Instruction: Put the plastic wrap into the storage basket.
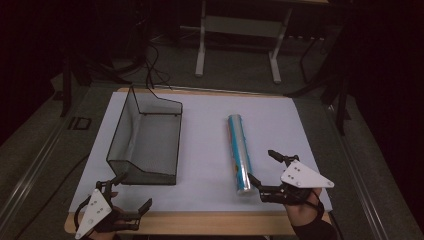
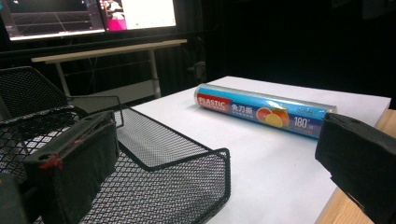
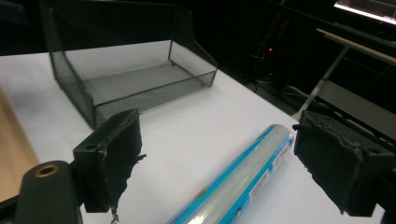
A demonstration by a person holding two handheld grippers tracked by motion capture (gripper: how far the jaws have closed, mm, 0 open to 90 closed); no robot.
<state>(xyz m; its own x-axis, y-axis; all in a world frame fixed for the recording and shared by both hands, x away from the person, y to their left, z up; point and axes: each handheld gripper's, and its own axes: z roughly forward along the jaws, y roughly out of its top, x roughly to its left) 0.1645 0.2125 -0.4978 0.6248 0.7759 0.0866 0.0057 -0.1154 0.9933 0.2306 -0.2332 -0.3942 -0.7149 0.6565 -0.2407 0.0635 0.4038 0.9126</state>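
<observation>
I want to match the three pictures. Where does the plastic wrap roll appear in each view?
High view: the plastic wrap roll lies right of centre on the white sheet.
Left gripper view: upper right, label readable.
Right gripper view: bottom centre, between the jaws.
Shared landmark: the black mesh tray.

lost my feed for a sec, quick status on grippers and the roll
Left hand-held gripper open, empty, near mesh tray. Right hand-held gripper open beside plastic wrap roll, not gripping. Nothing in the way.
</observation>
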